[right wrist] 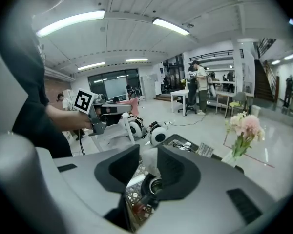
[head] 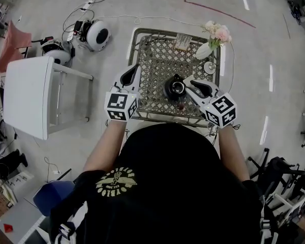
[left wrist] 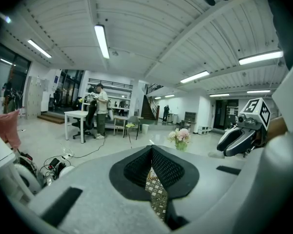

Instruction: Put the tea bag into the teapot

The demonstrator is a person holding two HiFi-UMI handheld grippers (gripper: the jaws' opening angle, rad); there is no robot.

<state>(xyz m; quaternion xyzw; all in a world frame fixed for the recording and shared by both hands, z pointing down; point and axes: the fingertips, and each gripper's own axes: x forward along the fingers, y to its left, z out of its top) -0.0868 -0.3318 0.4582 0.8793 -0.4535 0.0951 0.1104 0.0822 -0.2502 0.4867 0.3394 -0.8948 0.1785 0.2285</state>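
Lattice bench [head: 157, 60] in a bright hall: right gripper [head: 189, 84] holds its jaws parted around a pale tea bag [right wrist: 147, 162], the teapot [head: 175, 88] mouth just beneath them; left gripper [head: 133, 69], jaws together and empty, sits farther off.

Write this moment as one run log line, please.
right gripper open, at teapot | left gripper shut, empty, aside | teapot open | tea bag: unclear
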